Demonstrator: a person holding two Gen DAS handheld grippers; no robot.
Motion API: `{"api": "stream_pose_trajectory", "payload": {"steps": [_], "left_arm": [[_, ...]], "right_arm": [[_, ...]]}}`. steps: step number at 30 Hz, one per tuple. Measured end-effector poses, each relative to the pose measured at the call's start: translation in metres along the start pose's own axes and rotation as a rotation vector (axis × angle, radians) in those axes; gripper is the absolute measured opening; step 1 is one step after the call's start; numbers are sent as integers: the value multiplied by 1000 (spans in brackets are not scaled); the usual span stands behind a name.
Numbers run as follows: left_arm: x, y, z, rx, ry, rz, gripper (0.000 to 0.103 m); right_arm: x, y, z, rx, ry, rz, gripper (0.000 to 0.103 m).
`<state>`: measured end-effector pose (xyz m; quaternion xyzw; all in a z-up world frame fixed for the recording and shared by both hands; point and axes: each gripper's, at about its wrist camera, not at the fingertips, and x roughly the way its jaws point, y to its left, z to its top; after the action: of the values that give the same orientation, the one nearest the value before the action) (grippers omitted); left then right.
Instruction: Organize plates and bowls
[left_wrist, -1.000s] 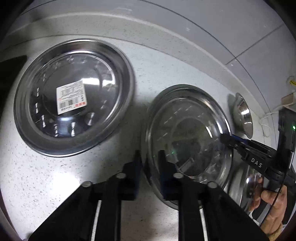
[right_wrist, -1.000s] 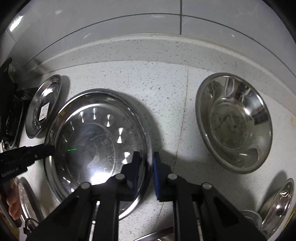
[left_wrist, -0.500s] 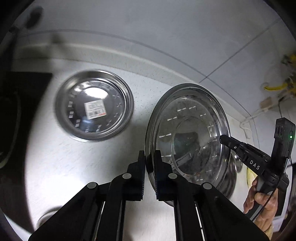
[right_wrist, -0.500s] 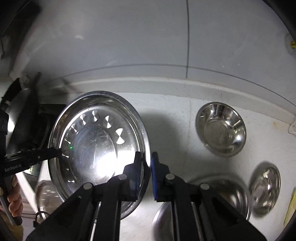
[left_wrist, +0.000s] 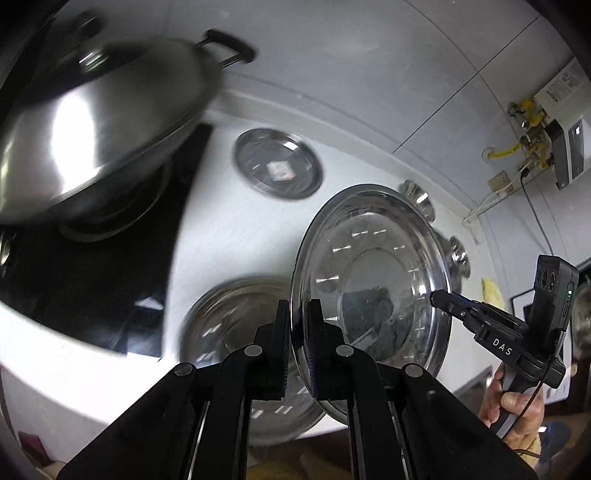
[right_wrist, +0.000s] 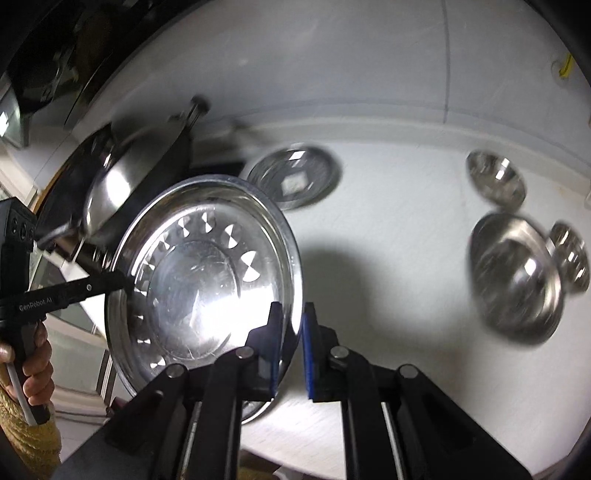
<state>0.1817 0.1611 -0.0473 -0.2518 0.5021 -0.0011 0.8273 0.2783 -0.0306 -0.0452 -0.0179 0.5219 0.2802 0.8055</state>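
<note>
A large steel plate (left_wrist: 373, 295) hangs in the air above the white counter, held by both grippers at opposite rims. My left gripper (left_wrist: 297, 343) is shut on its left rim. My right gripper (right_wrist: 290, 343) is shut on its right rim; the plate shows there too (right_wrist: 199, 280). A smaller steel plate with a label (left_wrist: 279, 170) lies on the counter behind; it also shows in the right wrist view (right_wrist: 295, 177). Another large steel plate (left_wrist: 229, 332) lies on the counter below the held one. Steel bowls (right_wrist: 517, 280) stand at the right.
A covered wok with a domed steel lid (left_wrist: 96, 118) sits on a black hob (left_wrist: 92, 280) at the left. Small bowls (right_wrist: 495, 181) stand near the back wall. A wall heater with pipes (left_wrist: 554, 122) hangs at the upper right.
Both grippers have lifted the large plate high off the counter and pulled back. The counter, the labelled plate and the bowls now look smaller and farther away; the wok has come into view.
</note>
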Motion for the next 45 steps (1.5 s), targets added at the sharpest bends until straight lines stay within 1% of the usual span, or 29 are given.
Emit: {"api": "stream_pose_trajectory", "payload": {"steps": [4,6,7,10,13,16,20,23,26,31,32,35,37,39,40,41,42,44,45], "left_arm": [[13,39,-32,-42,52,3,6],[27,55,-43,-51,79,3,6],[36,65,-48,-69,91,5,6],[53,77,-54,-100,109,8,6],[63,89,-63,-125,125,3,6],[68,95,-68,-122,140,6,6],[69,93,-62,-117,129,5,6],[77,92,-59,-113,129,11,6],[77,91,-57,-90,107,29,6],[69,92,-57,-69,68,53,6],[66,92,-57,-69,63,56,8],[57,92,-57,-60,37,62,9],[50,91,-58,-55,19,76,15],[45,90,-58,-62,11,75,30],[42,88,-58,-60,6,80,33],[39,86,-58,-57,-2,88,39],[37,85,-57,-56,-10,95,48],[33,81,-54,-50,-25,110,58],[31,77,-52,-40,-30,121,61]], "right_arm": [[36,14,-34,29,72,4,9],[52,19,-48,34,109,-14,9],[60,20,-54,38,124,-19,9],[83,21,-63,60,162,-31,10],[98,21,-71,80,191,-34,10],[104,23,-79,90,195,-39,9],[103,21,-80,110,177,-34,10],[104,22,-79,109,160,-43,10],[102,19,-77,120,142,-35,13],[95,18,-75,94,127,-47,13],[94,17,-75,94,124,-48,13],[88,14,-75,94,111,-31,13],[81,12,-74,89,97,-22,13],[76,11,-72,80,84,-20,13],[73,10,-71,78,78,-19,13],[70,7,-70,84,71,-14,13],[69,5,-68,91,67,-8,13],[65,-3,-65,107,56,15,19],[64,-7,-63,116,47,21,25]]}}
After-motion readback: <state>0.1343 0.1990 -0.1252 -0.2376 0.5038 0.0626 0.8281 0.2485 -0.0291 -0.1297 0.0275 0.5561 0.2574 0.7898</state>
